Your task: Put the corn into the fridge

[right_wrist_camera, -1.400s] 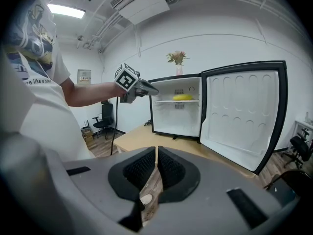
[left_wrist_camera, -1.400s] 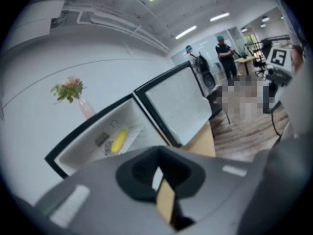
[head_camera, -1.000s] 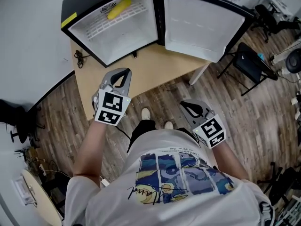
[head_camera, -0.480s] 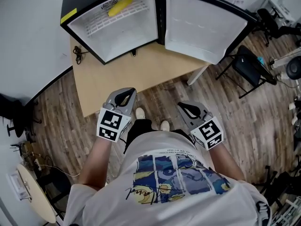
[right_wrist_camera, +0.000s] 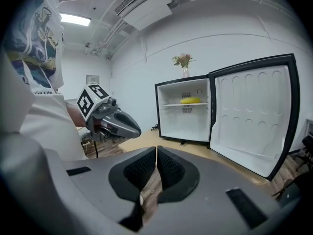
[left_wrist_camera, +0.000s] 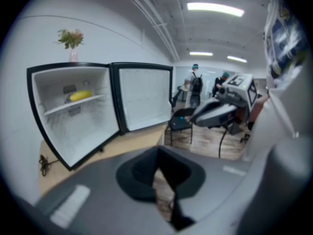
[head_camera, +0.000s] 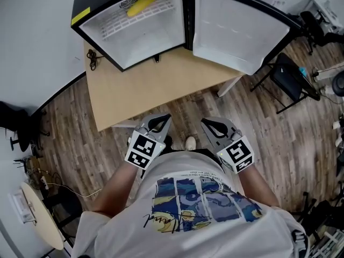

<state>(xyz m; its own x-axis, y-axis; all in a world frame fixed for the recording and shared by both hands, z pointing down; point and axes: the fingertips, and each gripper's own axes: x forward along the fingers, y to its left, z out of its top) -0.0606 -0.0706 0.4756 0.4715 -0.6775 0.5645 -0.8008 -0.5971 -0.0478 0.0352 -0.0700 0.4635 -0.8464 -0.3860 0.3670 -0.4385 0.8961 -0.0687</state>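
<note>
Corn (head_camera: 141,4): flat on shelf (head_camera: 114,27) in fridge (head_camera: 148,42), long axis along back wall; which end is the tip is unclear.
Left gripper (head_camera: 165,117): jaws together, empty.
Right gripper (head_camera: 205,122): jaws together, empty.

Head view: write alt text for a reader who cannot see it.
A yellow corn cob lies inside an open mini fridge standing on a wooden table. Below, a person holds the left gripper and right gripper near their body, both shut and empty.

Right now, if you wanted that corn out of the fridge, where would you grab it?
Probably at the middle of the corn, coming straight through the open front: it lies sideways on the shelf, long side facing out.
</note>
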